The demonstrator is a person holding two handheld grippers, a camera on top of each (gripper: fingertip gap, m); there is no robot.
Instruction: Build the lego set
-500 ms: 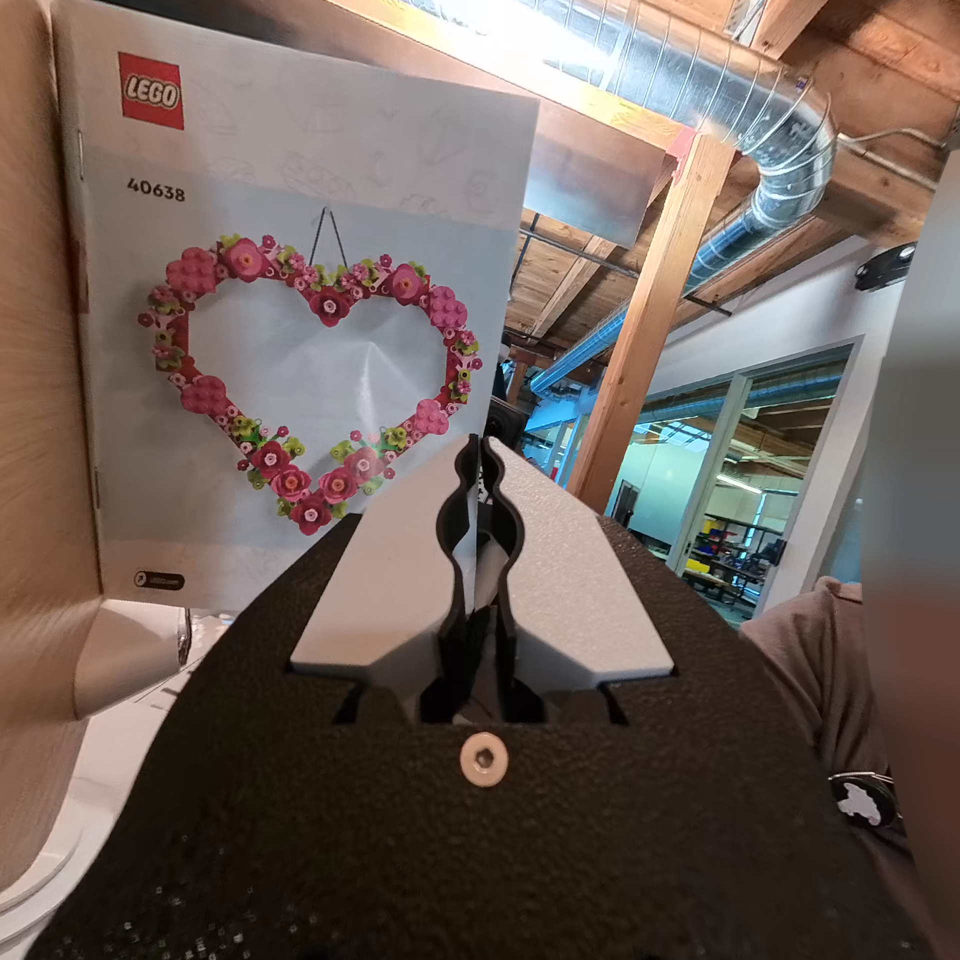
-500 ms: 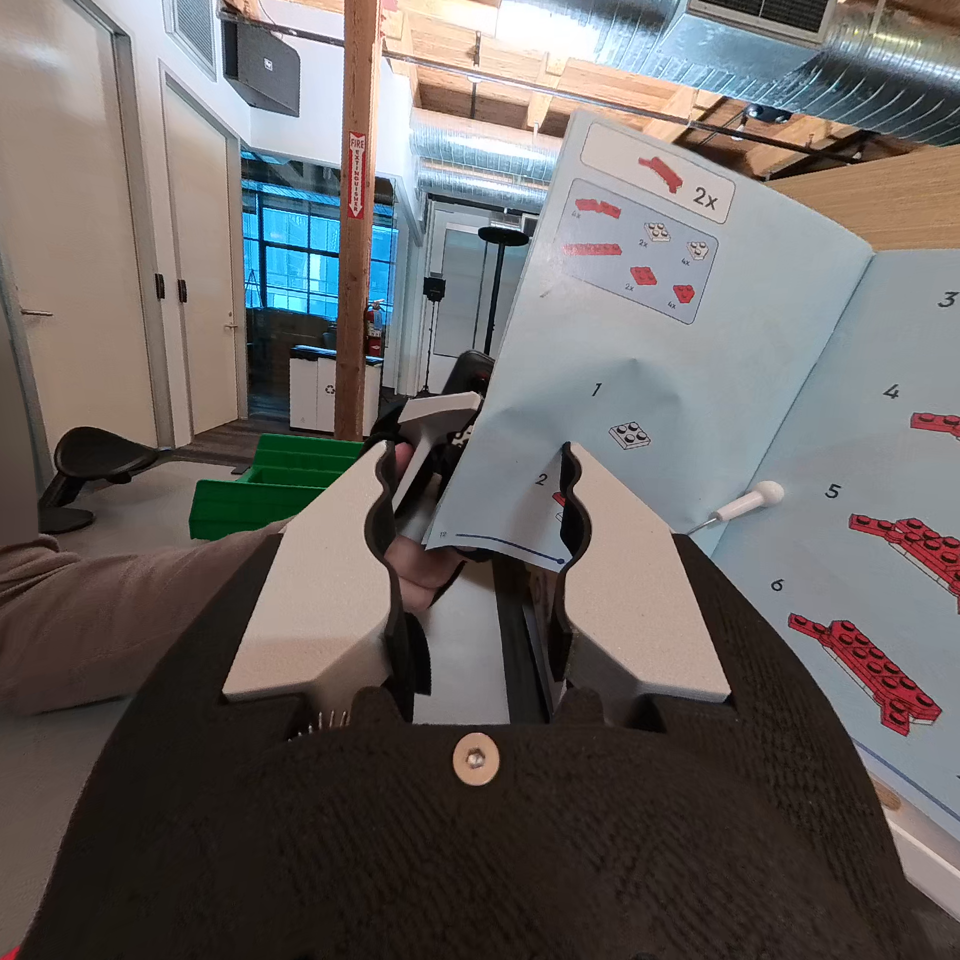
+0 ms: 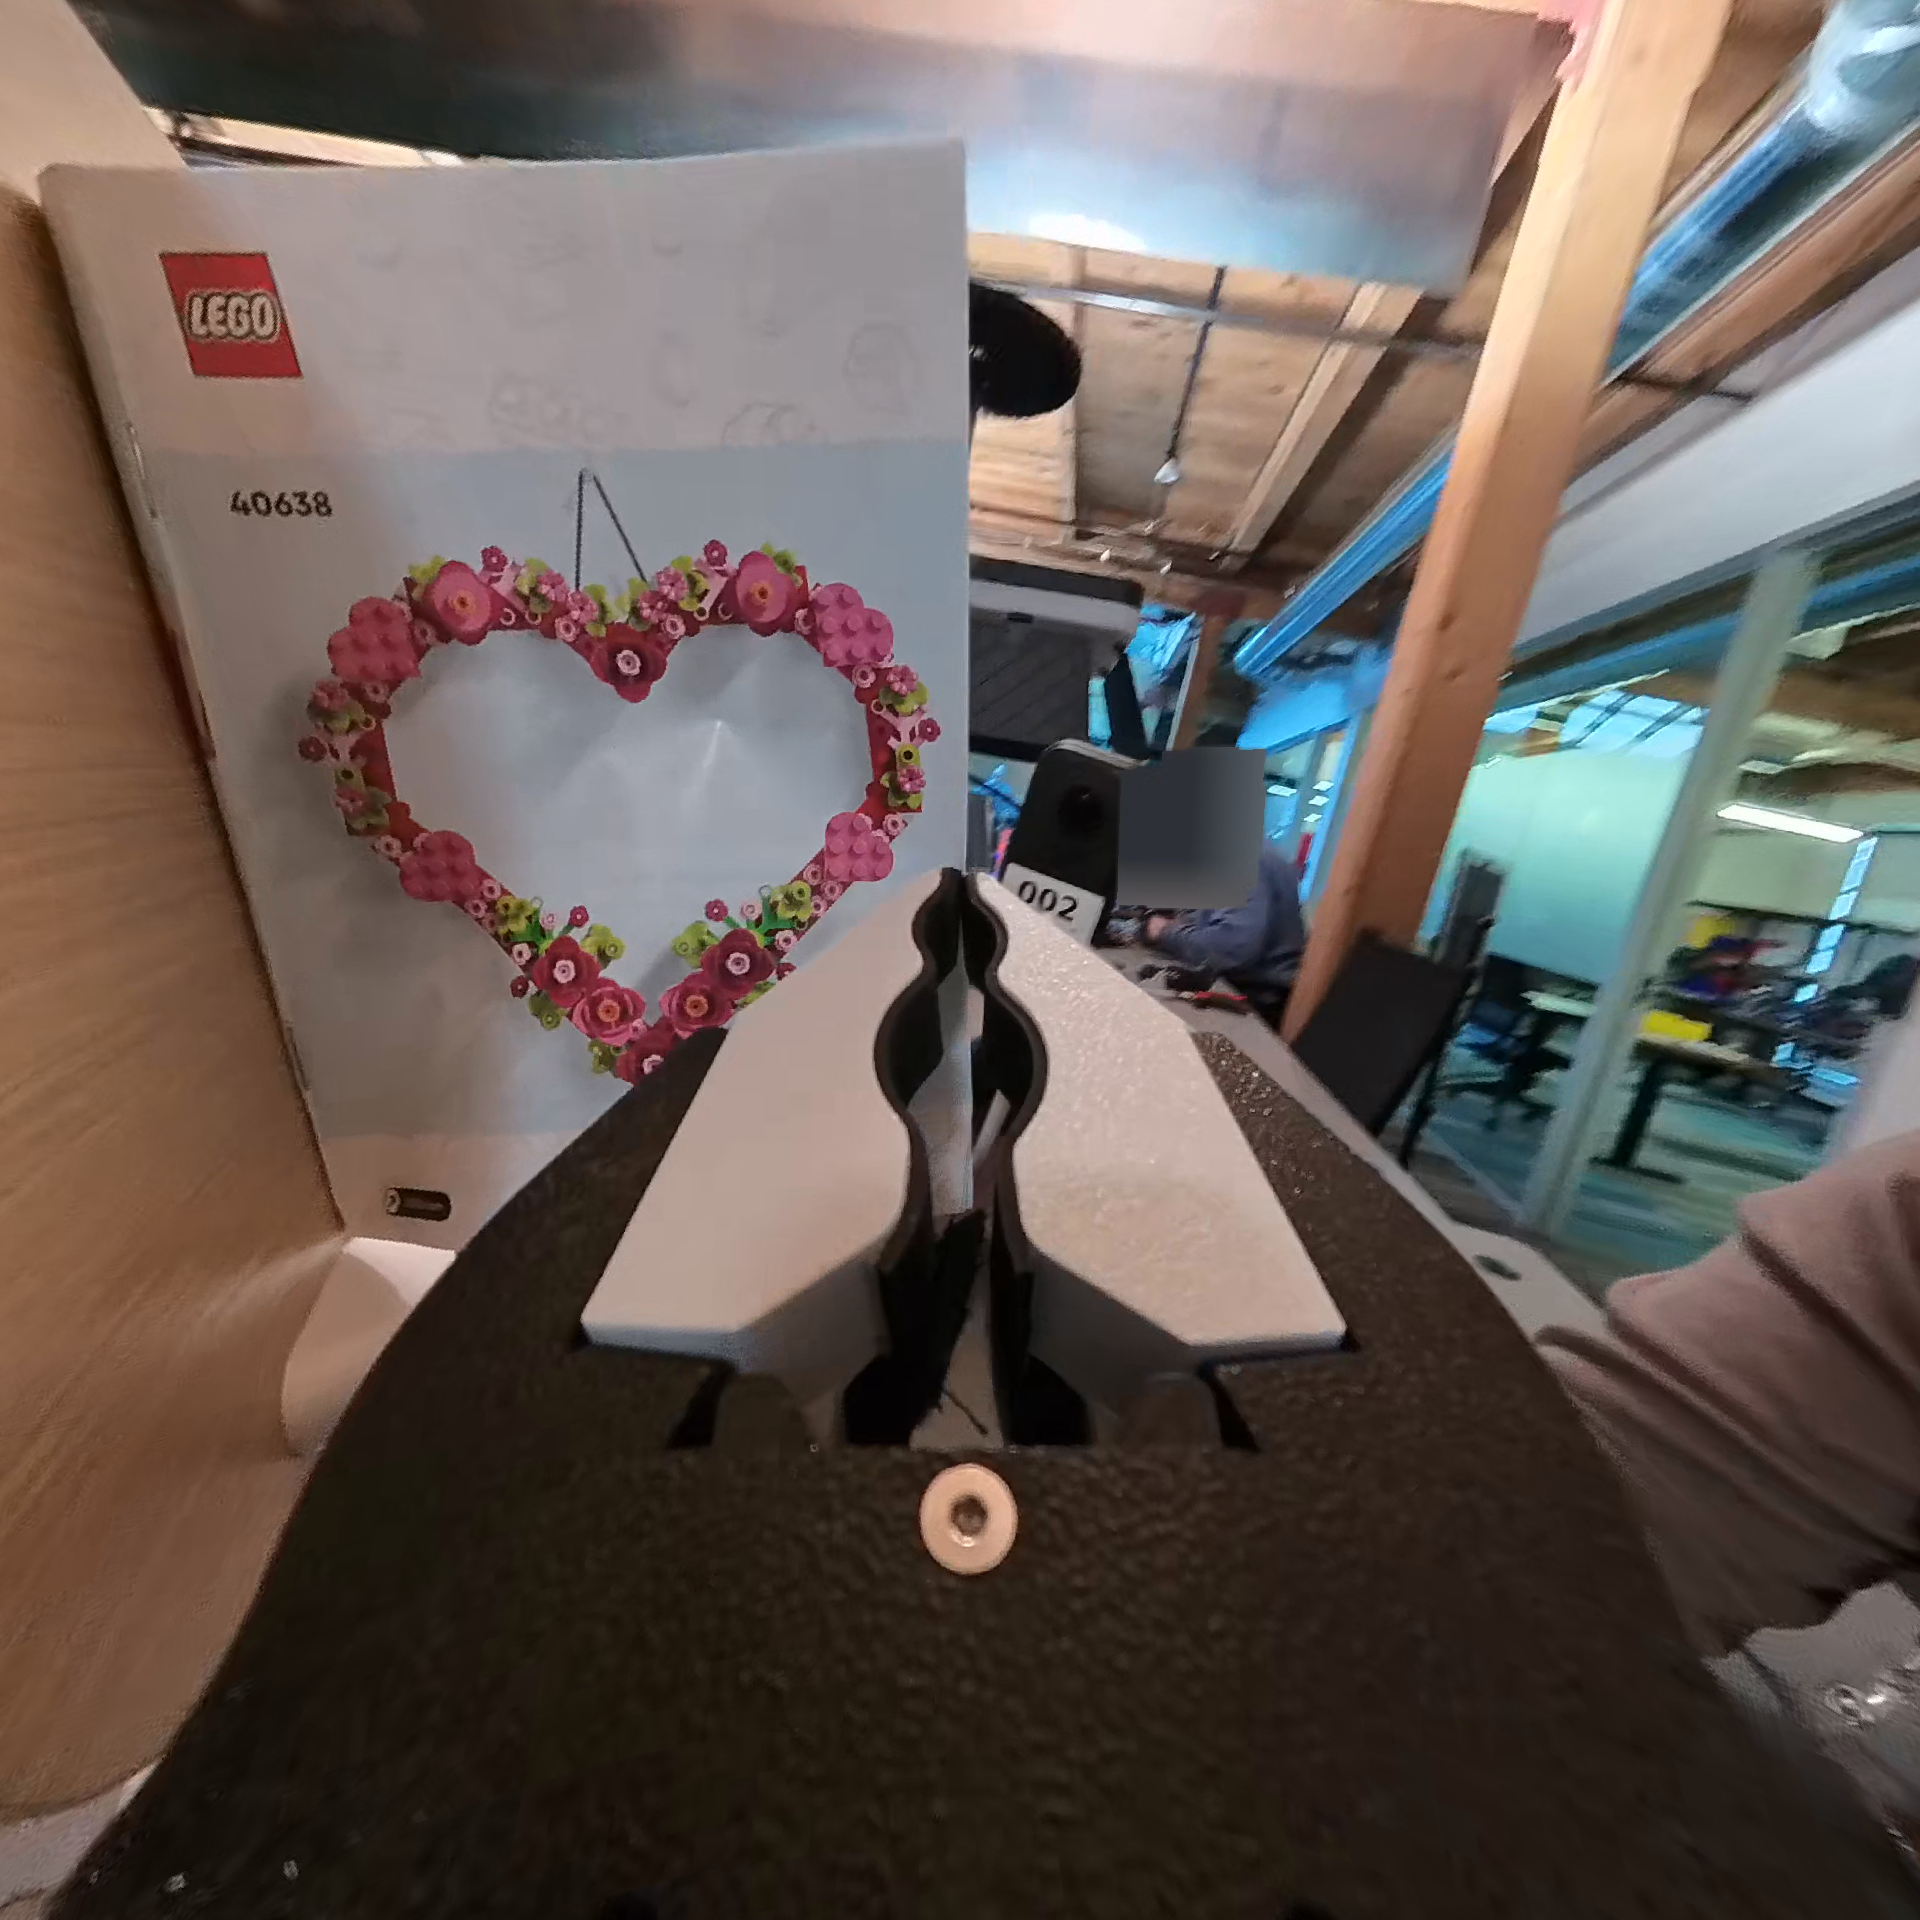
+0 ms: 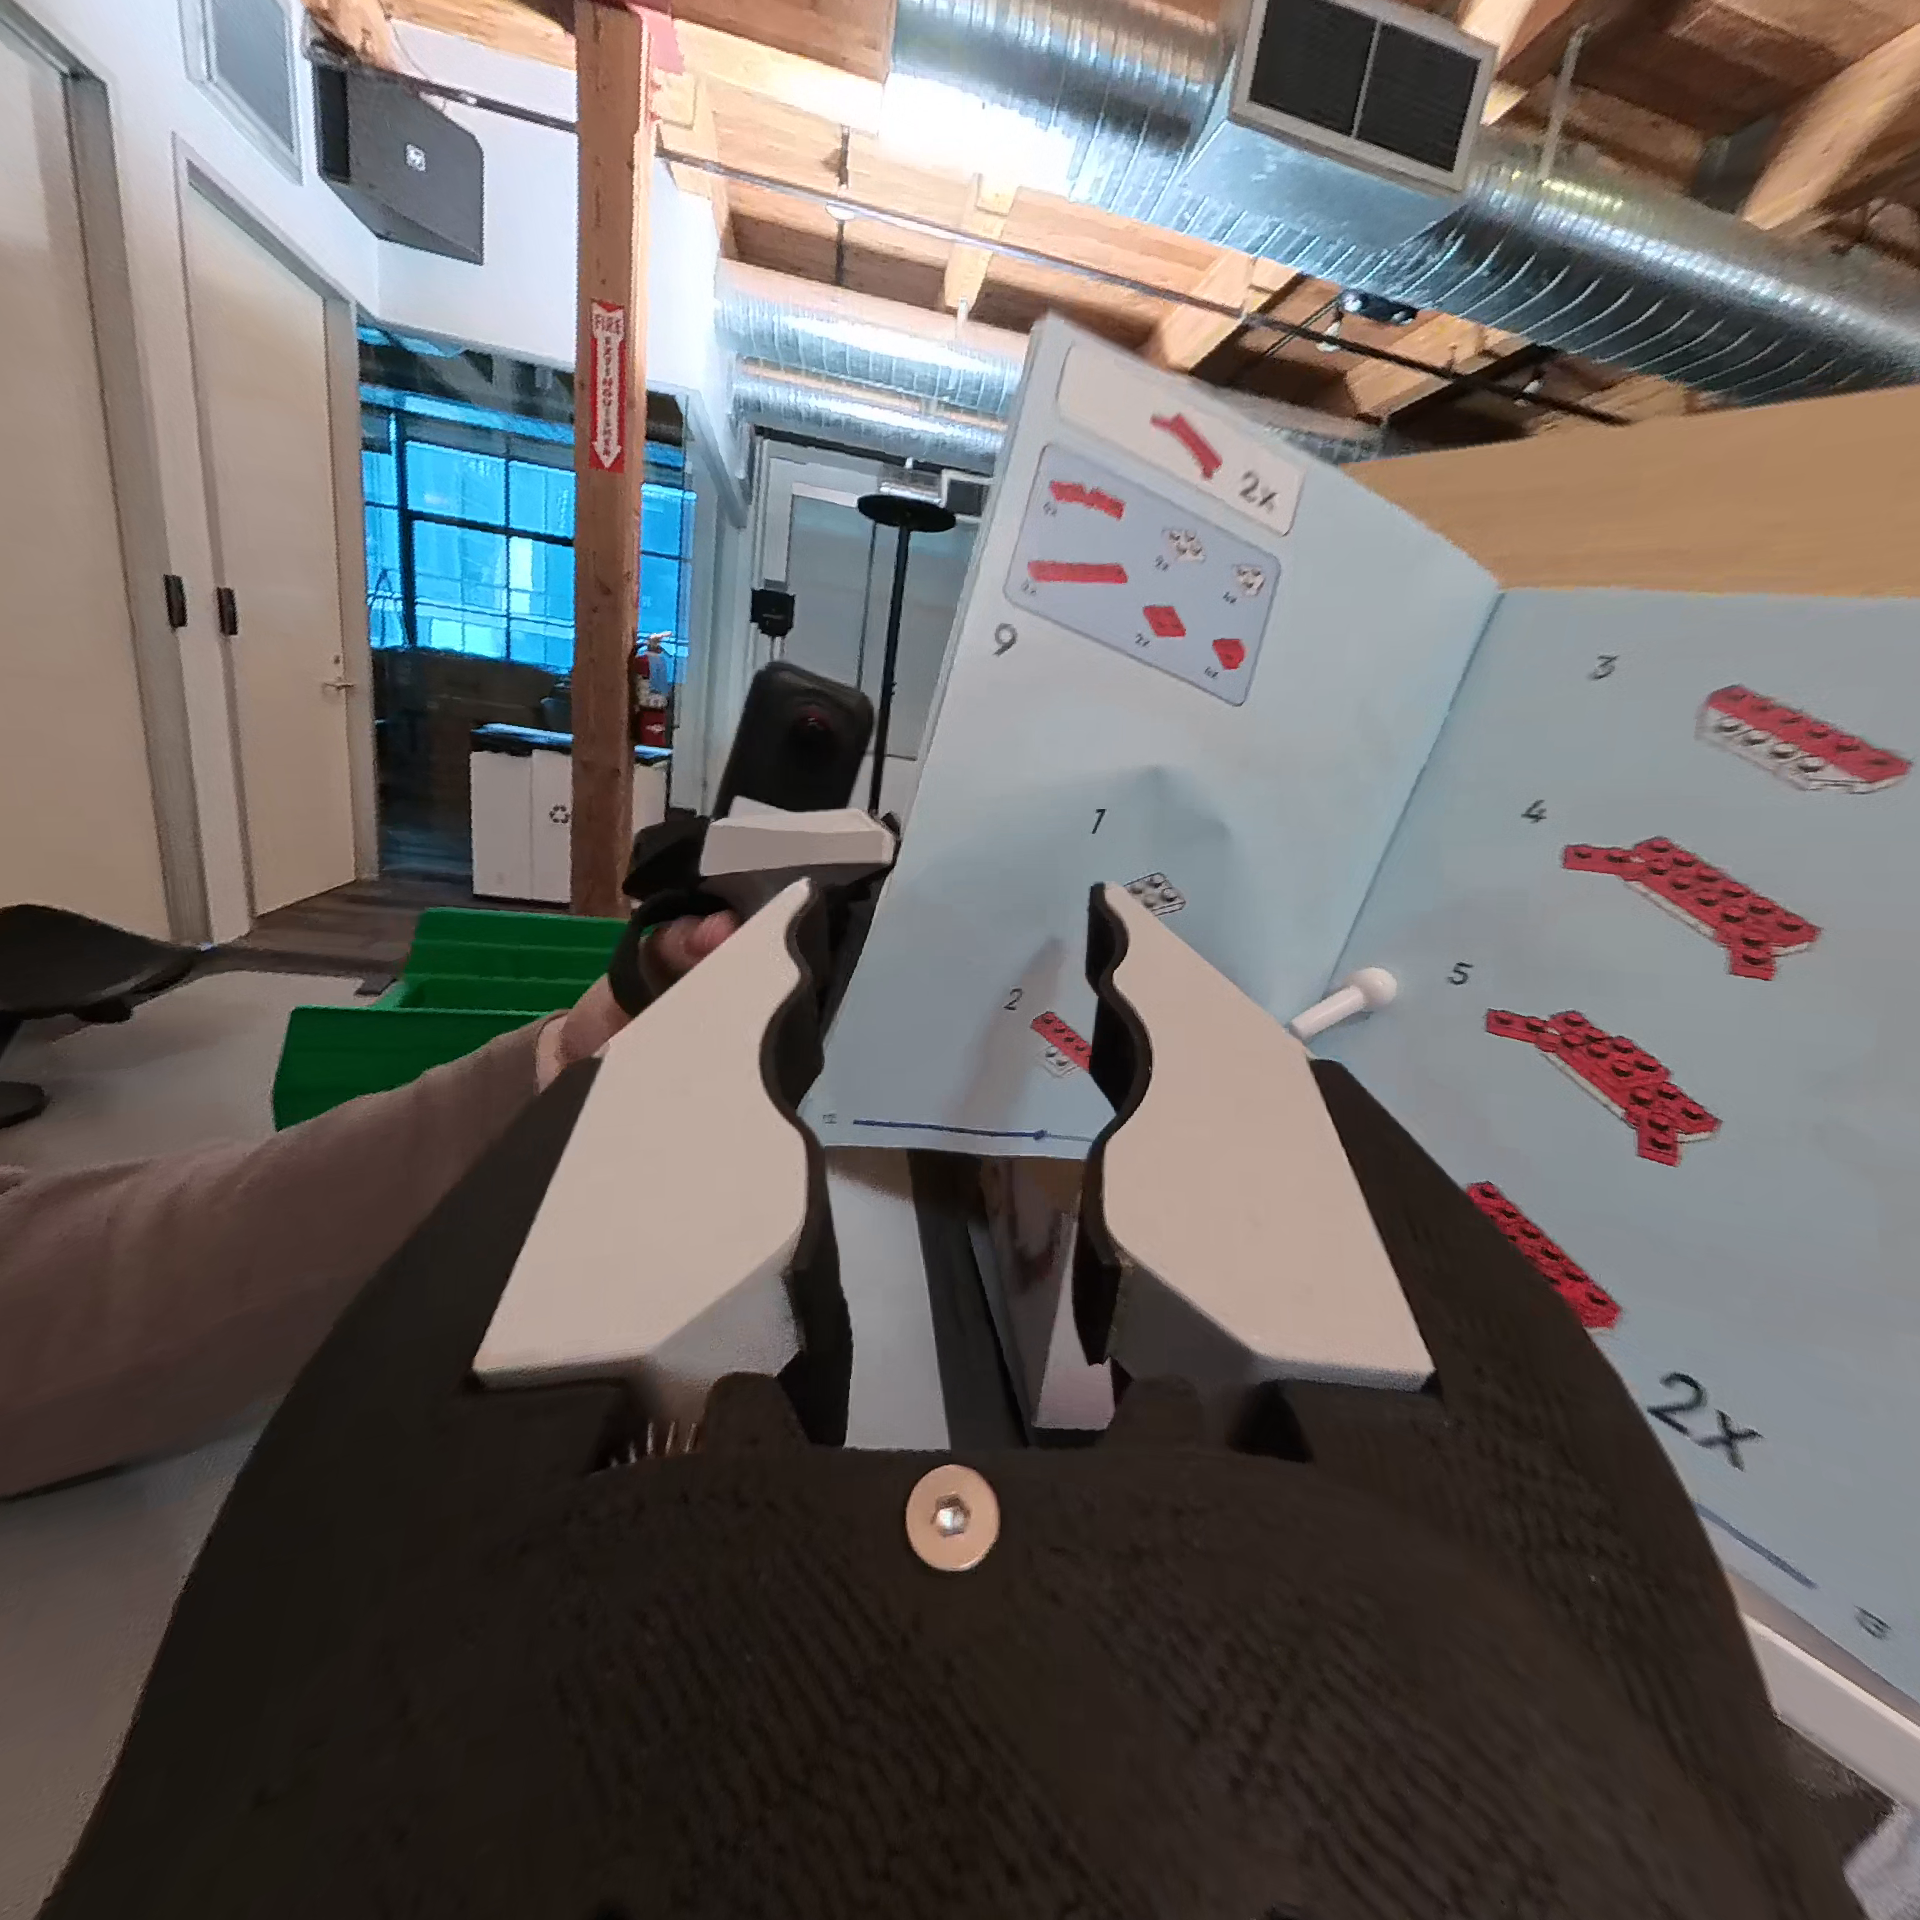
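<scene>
One thin, matte paper booklet (image 3: 582, 644) stands upright and open against a pale wood board (image 3: 114, 935); its cover carries a heart of pink flowers. Left tool (image 3: 961, 894), two grey wavy-edged fingers, pinches one page edge. Right tool (image 4: 951, 925) gapes wide before that lifted page.

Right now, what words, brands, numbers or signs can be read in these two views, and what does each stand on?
I do not quote writing; these things bear it:
booklet cover: red logo square, with dark digits below, both legible.
white tag beyond the cover: dark digits, legible.
open pages: numbers beside brick drawings, partly blurred.
red sign on the wooden post: white vertical lettering, legible.
</scene>
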